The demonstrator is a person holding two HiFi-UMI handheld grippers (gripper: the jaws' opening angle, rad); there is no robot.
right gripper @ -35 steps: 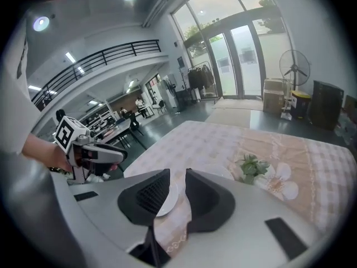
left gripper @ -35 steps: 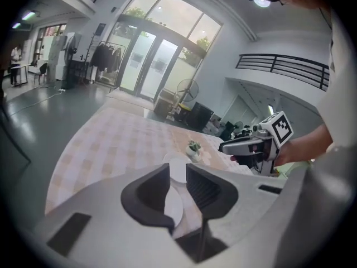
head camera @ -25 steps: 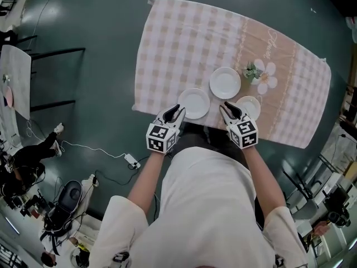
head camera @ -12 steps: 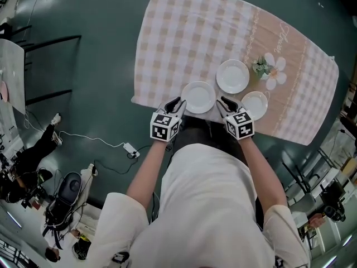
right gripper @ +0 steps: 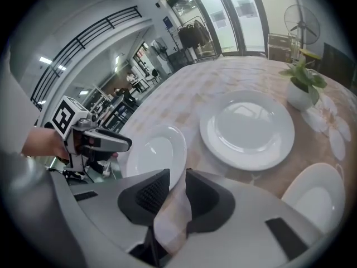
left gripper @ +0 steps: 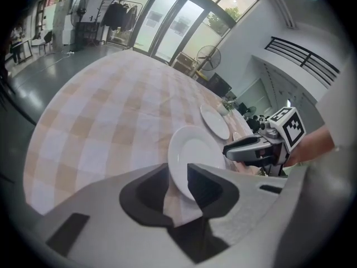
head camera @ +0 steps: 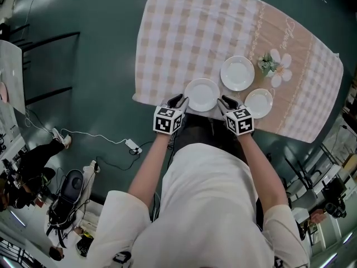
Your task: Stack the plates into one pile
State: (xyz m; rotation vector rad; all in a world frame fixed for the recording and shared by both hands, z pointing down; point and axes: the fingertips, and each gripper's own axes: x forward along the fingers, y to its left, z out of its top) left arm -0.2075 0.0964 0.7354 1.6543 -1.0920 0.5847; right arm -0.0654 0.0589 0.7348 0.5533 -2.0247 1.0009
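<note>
Left gripper (head camera: pixel 179 100), jaws opening with the nearest plate (head camera: pixel 202 94) rim seemingly at their mouth, and right gripper (head camera: pixel 226 101), jaws slightly apart over tablecloth (head camera: pixel 184 32), both pitch downward at the near table edge, flanking it. Far plate (head camera: pixel 237 72) and right plate (head camera: pixel 259 103) lie separate.

Head view looks steeply down; tool views share near plate (left gripper: pixel 192 149)

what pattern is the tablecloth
The tablecloth has pinkish-beige and white checks, plain beige band at one side; best in head view.
</note>
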